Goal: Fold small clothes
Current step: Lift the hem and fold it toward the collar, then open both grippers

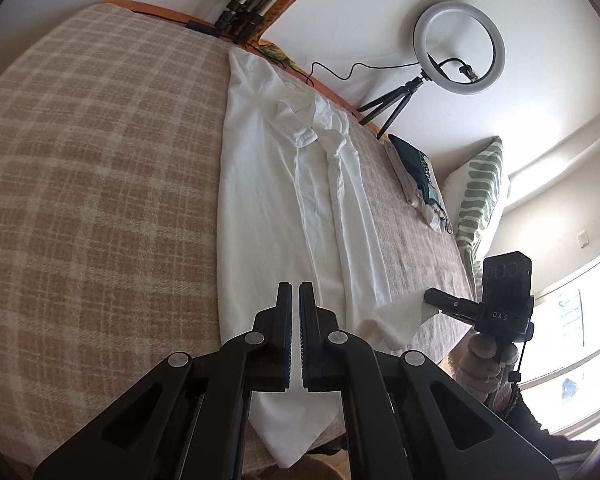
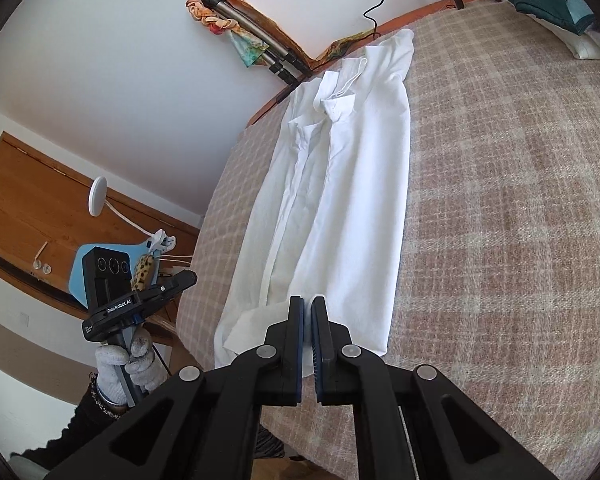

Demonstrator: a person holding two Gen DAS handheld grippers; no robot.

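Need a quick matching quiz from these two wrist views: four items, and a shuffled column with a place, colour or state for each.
Items:
1. white shirt
2. ring light
3. striped pillow
4. left tool

Descriptions:
A. stands on a small black tripod
B. shut
C. green and white
D. lies lengthwise on the plaid blanket

Pairs: 1-D, 2-A, 3-C, 4-B
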